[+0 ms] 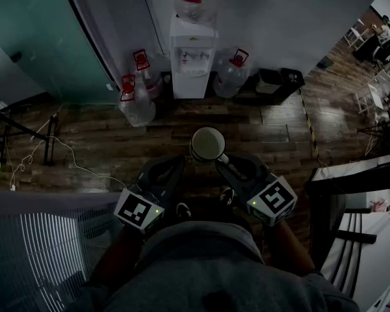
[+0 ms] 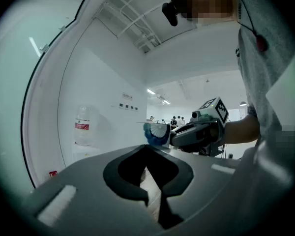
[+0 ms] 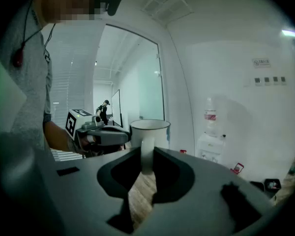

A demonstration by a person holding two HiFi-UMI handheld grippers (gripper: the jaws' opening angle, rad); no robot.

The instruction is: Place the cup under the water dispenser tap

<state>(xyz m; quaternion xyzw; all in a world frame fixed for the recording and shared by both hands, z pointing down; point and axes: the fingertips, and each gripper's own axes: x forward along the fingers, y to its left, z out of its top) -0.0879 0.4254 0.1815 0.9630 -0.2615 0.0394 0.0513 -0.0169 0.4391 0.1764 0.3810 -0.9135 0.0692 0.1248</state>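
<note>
One cup (image 1: 208, 143), seemingly empty

Shut at the tips, nothing between: the left gripper (image 2: 147, 149). Just beyond and above those tips, a cup (image 2: 156, 133) with a blue pattern, gripped at the end of the right gripper (image 2: 171, 135), marker cube (image 2: 215, 111) on top. Far ahead to the left, a water bottle (image 2: 83, 127) atop a white dispenser (image 2: 86, 150) — against the wall.
</note>
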